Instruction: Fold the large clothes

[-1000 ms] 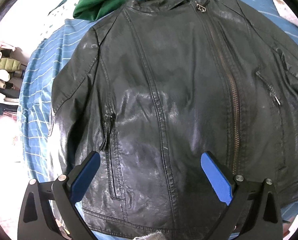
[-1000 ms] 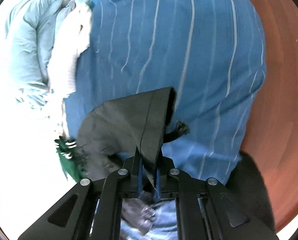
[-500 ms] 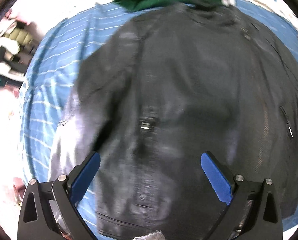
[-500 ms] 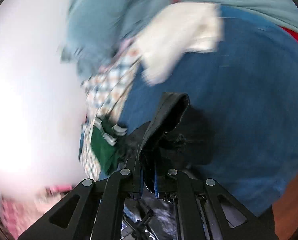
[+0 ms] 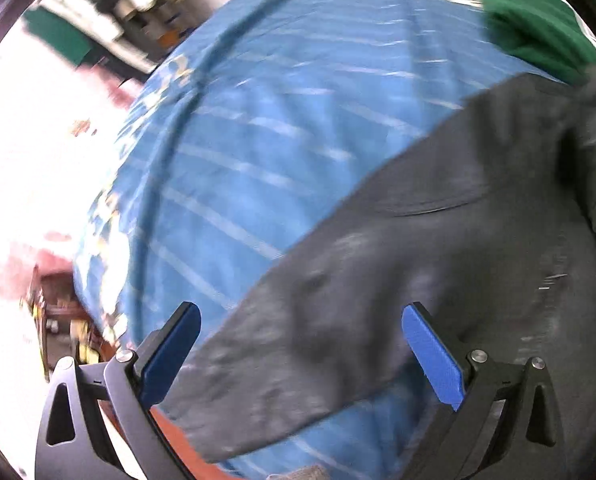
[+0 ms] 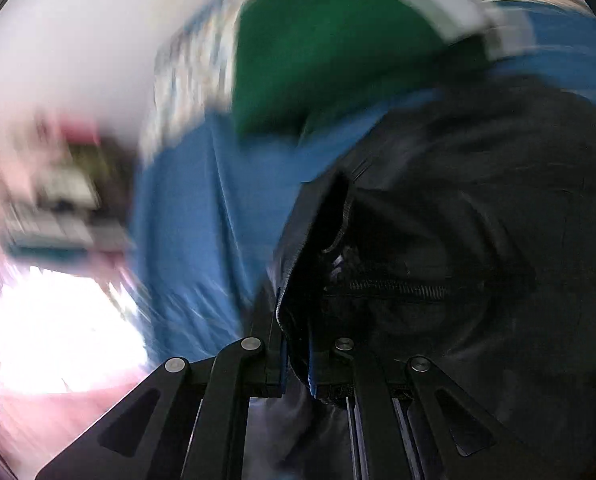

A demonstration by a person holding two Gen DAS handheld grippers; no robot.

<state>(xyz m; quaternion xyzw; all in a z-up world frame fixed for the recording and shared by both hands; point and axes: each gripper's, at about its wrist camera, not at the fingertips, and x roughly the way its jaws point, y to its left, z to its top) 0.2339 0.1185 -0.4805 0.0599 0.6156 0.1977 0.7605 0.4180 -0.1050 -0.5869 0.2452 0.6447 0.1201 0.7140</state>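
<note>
A black leather jacket (image 5: 438, 264) lies on the blue striped sheet (image 5: 266, 128), blurred by motion; its left side and sleeve run diagonally across the left wrist view. My left gripper (image 5: 298, 352) is open and empty, its blue pads (image 5: 430, 352) spread above the jacket's lower edge. My right gripper (image 6: 296, 344) is shut on a zipped edge of the jacket (image 6: 458, 240), and the black cloth bunches up right in front of it.
A green garment (image 5: 534, 28) with white trim lies at the far end of the sheet, also in the right wrist view (image 6: 330, 52). Clutter (image 5: 110, 4) lies beyond the sheet's far left edge. Red-brown surface (image 5: 170, 436) shows below the sheet's near corner.
The left gripper has swung left, from over the jacket's front to its left side. The right gripper, still holding the jacket edge, has swung left across the jacket toward the green garment.
</note>
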